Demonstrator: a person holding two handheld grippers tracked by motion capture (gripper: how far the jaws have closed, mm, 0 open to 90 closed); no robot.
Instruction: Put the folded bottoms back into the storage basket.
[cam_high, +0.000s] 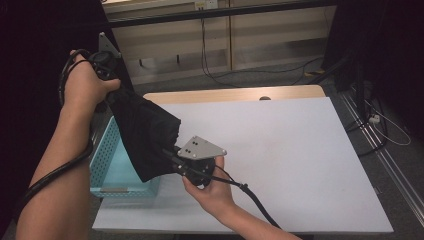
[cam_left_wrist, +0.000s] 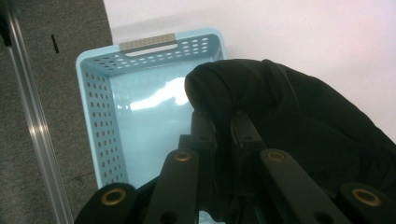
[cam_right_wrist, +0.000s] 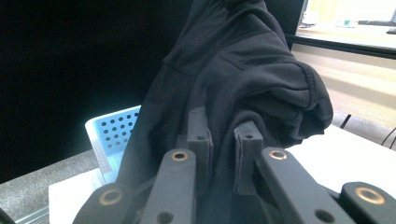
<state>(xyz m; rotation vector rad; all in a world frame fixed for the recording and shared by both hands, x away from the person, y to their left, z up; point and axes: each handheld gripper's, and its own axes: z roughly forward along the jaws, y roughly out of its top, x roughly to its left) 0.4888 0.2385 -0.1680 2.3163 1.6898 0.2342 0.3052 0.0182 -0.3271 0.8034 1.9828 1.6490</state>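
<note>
Cloth: black garment (cam_high: 145, 135), folded/bunched, held up in the air betw both grippers, hanging over the light-blue basket (cam_high: 107, 170) at the table's left edge. Not in the basket yet, basket looks empty inside.

L gripper (cam_left_wrist: 219, 126) raised high at left of high view, jaws pressed nearly together, pinching a fold of the garment; left gripper view looks down into the basket under the fabric. R gripper (cam_right_wrist: 224, 130) lower, near the table's front, jaws likewise clamped on fabric, cloth bunched betw the pads (cam_right_wrist: 245, 140). In high view the R gripper (cam_high: 172, 155) meets the garment's lower end, grey plate on top.

Handling, my guess: soft, limp, light-ish, thick knit like a sweatshirt. No stiffness, sags betw the two grips and drapes wherever unsupported. Not fragile, not slippery, but a thin pinch could slide off a single layer. Best hold = thick folded edges or seams, several layers at once, two points well apart so the fold keeps shape. Loose parts may catch on the basket rim when lowering.

White table (cam_high: 280, 150) otherwise bare.
</note>
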